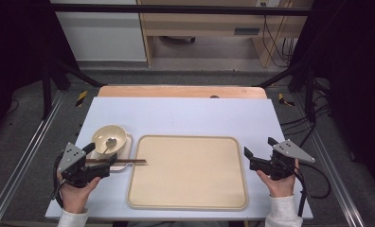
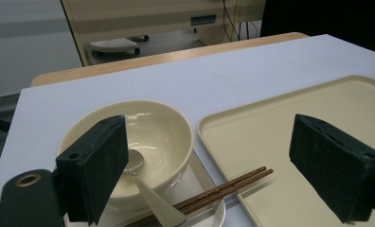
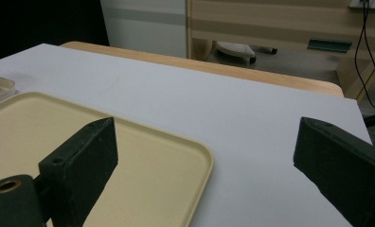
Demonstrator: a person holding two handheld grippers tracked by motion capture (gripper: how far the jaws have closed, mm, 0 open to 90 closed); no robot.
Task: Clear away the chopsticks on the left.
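On the left side of the table [image 1: 185,113], the left gripper [image 1: 100,158] is hovering with its jaws spread wide and holding nothing, its tips standing just in front of a cream bowl [image 1: 111,138]. From the left gripper view, the bowl [image 2: 143,142] is sitting between the two black jaws and a little beyond them, with neither pad touching it. A metal spoon [image 2: 136,163] is lying inside the bowl, its handle sticking out over the near rim toward the camera. The bowl is resting on a small white plate [image 1: 124,149], which is sitting just beside the left edge of the tray [image 1: 188,172]. A pair of brown chopsticks [image 1: 124,162] is lying across the plate, and in the left gripper view the chopsticks [image 2: 228,185] are reaching with their tips over the rim of the tray [image 2: 318,109].

Across the middle, the tan tray is lying flat on the pale table cover, its floor bare apart from the chopstick tips at its left rim.

Toward the right, the right gripper [image 1: 261,152] is hanging just beside the tray's right edge, with a hand [image 1: 280,182] wrapped around its body. From the right gripper view, its jaws are also standing wide apart and gripping nothing; the left jaw is hovering over the tray's corner [image 3: 195,156] while the other is hovering over the bare table cover.
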